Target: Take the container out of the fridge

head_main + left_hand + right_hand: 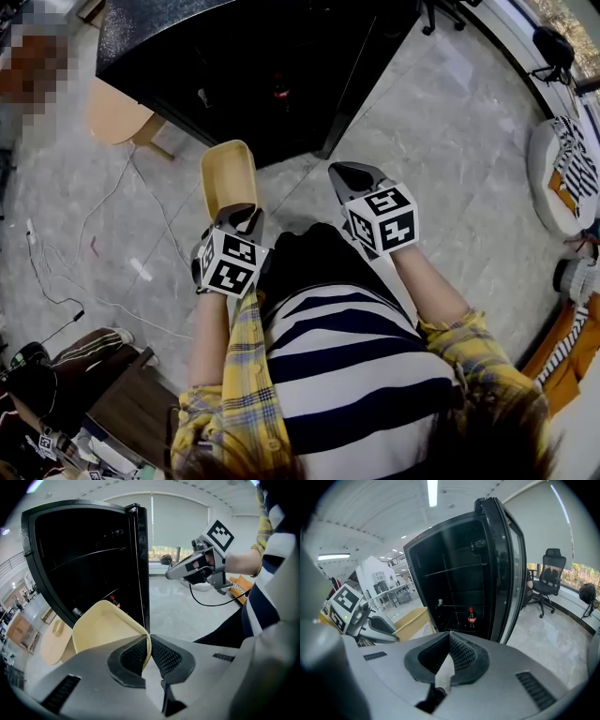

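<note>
Closest to me, my left claw is clamped tight on the thin rim of the beige container, one ribbed pad inside the wall and one outside. In the head view the container hangs out ahead of that claw, over the pale floor and just in front of the open black fridge. Its far end looks clear of the cabinet, though the dark interior makes that edge hard to judge. My right claw has its jaws together with nothing in them. It points at the fridge shelves, where a small red-capped bottle stands.

I judge the step in hand to be carrying the container away from the fridge. The grip is a one-sided pinch on a wall that looks flexible, so the tub will want to sag and twist about the pads. To do this well I would move slowly and keep it level. I would draw it straight back toward my body rather than swing it sideways, minding the open door near the container's right corner. If the tub droops, the free right claw could open and take the opposite rim. I would not loosen the left pinch until the container rests on something.
</note>
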